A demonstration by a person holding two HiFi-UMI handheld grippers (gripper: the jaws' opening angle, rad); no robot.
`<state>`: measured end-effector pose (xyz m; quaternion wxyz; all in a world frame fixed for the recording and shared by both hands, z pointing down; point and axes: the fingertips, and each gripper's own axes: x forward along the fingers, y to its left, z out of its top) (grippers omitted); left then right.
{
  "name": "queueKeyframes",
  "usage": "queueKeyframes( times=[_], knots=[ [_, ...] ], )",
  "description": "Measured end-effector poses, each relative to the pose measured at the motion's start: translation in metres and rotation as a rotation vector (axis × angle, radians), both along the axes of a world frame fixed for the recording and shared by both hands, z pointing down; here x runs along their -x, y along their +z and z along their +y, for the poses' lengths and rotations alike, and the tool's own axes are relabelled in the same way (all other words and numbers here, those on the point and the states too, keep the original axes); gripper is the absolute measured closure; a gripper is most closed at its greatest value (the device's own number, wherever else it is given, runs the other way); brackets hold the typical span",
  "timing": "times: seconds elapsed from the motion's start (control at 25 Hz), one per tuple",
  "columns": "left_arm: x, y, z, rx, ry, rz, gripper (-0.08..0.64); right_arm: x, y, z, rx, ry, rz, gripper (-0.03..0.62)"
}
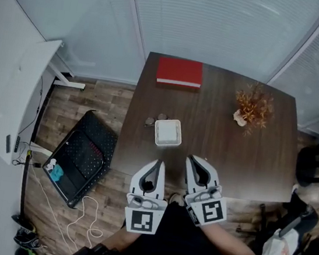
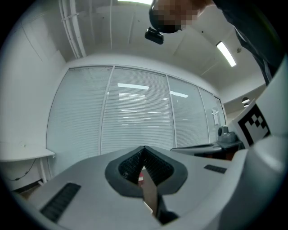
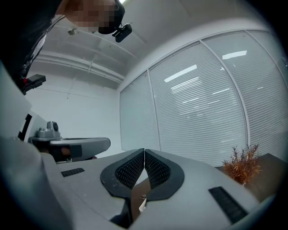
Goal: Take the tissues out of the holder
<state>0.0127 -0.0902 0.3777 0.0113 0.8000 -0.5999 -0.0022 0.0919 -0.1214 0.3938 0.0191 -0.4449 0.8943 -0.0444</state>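
Dark wood tabletop (image 1: 217,138) in the head view carries the white tissue holder (image 1: 167,133) just ahead of the left gripper (image 1: 158,162). The right gripper (image 1: 192,158) is alongside, with a red book (image 1: 180,72) far beyond both.

Left gripper view: fingers (image 2: 157,168) pressed together, nothing between them.

Right gripper view: fingers (image 3: 128,170) pressed together, empty. A dried plant (image 3: 240,164) stands ahead to their right.

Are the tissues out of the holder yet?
Nothing looks done yet: the white holder sits untouched on the table. Nothing is in hand: the left gripper and right gripper are shut and empty, short of it. Pulling the tissues out is all left.
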Motion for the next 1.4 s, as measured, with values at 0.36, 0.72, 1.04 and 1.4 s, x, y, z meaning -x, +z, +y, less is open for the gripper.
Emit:
queueKeyframes(
  times=[0.36,0.72,1.04,1.4],
  knots=[
    [0.026,-0.004,-0.043,-0.034,0.089,-0.095,0.563,0.034,0.028,-0.048,0.068,0.043,0.091,0.583],
    [0.065,-0.002,-0.083,-0.038,0.108,0.005,0.563,0.077,0.075,-0.084,0.225,0.015,0.198,0.583],
    [0.091,0.012,-0.117,-0.002,0.114,0.074,0.563,0.091,0.117,-0.108,0.336,0.047,0.238,0.581],
    [0.110,0.028,-0.137,0.032,0.142,0.069,0.563,0.084,0.187,-0.121,0.498,0.113,0.310,0.495]
  ],
)
